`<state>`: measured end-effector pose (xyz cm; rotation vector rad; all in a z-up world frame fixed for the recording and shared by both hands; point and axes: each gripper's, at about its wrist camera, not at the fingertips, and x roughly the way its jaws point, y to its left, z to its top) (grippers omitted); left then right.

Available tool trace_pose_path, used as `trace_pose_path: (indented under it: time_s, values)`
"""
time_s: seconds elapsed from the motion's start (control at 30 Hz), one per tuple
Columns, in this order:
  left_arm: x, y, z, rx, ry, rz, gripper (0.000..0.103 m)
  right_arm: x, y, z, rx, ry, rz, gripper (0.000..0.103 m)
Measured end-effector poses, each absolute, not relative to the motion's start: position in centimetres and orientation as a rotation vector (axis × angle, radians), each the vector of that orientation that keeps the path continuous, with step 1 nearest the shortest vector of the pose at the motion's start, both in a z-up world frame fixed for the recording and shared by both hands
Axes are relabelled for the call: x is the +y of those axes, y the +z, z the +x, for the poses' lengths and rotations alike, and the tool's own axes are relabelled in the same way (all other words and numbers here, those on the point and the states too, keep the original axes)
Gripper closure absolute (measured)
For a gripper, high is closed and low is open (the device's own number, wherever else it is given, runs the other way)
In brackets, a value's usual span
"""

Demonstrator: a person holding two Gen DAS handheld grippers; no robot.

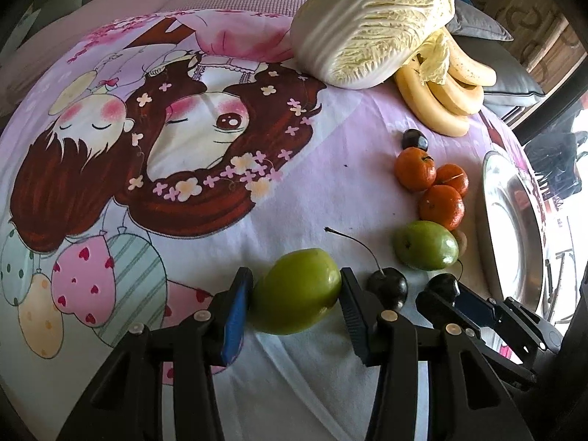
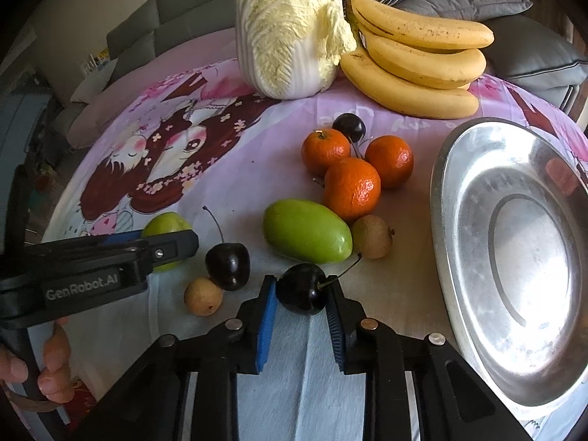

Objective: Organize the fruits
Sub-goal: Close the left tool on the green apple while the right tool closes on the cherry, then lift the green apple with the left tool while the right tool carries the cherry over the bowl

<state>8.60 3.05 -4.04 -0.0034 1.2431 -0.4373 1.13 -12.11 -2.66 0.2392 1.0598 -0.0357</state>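
A: Two grippers, both on fruit. Left gripper (image 1: 297, 292) has its pads pressed on either side of a green fruit (image 1: 297, 291) that lies on the cartoon-print cloth (image 1: 220, 220).

B: Right one?

A: Right gripper (image 2: 301, 290) clamped on a dark cherry (image 2: 302, 289), stem sticking out toward 2 o'clock. Cherry is low on the cloth, whether it's lifted I can't tell.

B: Rest of the fruit?

A: Right wrist view: second green fruit (image 2: 307, 230) at 12 o'clock of the held cherry, small brown fruit (image 2: 372, 237) touching its right end. Three tangerines (image 2: 352, 187) in a cluster beyond, another cherry (image 2: 349, 127) at the cluster's 12. Loose cherry (image 2: 228, 265) at 9 o'clock of the held one, tan fruit (image 2: 203, 296) touching it below-left.

B: Plate?

A: Steel plate (image 2: 455, 169) at 3 o'clock of the fruit, nothing on it. Bananas (image 2: 415, 58) and napa cabbage (image 2: 290, 33) at the far edge, side by side, cabbage leaf overlapping the bananas.

B: Person?

A: A hand (image 2: 51, 364) on the left gripper's handle, lower left.
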Motion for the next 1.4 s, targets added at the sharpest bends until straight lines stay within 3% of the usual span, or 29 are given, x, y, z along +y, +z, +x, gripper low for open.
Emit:
trace_pose_path:
  time_s: [0.53, 1.4]
  values:
    - [2.6, -2.0, 6.4, 1.19, -0.394, 0.015, 0.06, -13.0, -0.2, -1.4, 0.982, -0.022, 0.284, 0.075]
    - [1.1, -4.7, 6.5, 1.205, -0.312, 0.152, 0.06, -14.9, 0.5, -2.9, 0.953, -0.033, 0.36, 0.075]
